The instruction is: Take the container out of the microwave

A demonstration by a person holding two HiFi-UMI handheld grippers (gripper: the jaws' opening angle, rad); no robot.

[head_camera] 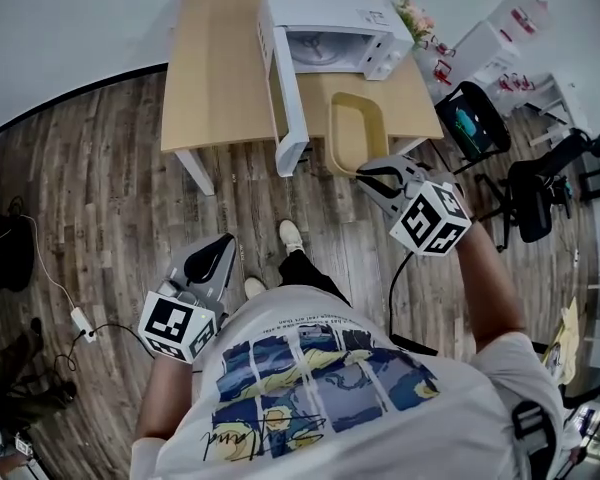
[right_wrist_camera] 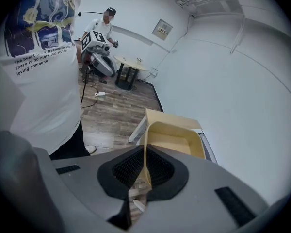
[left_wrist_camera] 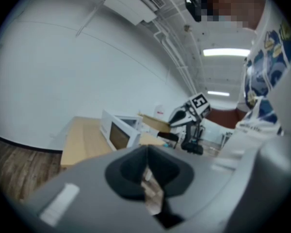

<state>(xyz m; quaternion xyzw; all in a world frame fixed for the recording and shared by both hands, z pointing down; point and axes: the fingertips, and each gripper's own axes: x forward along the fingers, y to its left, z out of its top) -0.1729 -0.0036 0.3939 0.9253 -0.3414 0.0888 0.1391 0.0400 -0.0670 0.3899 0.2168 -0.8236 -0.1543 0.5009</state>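
The white microwave (head_camera: 330, 30) stands on the light wooden table (head_camera: 215, 78) with its door (head_camera: 285, 98) swung wide open; its chamber shows only the turntable. The beige rectangular container (head_camera: 355, 130) is outside it, over the table's front right edge. My right gripper (head_camera: 377, 175) is shut on the container's near rim; in the right gripper view the rim (right_wrist_camera: 146, 152) runs between the jaws of my right gripper (right_wrist_camera: 145, 168). My left gripper (head_camera: 212, 260) hangs low over the floor at my left side, shut and holding nothing. The left gripper view shows my left gripper (left_wrist_camera: 148, 171) with the microwave (left_wrist_camera: 119, 132) beyond.
A black office chair (head_camera: 540, 183) and a black bag (head_camera: 472, 120) stand right of the table, flowers (head_camera: 417, 18) beside the microwave. A cable and power strip (head_camera: 83, 323) lie on the wooden floor at left. Another person (right_wrist_camera: 103, 25) stands by a round table (right_wrist_camera: 128, 64).
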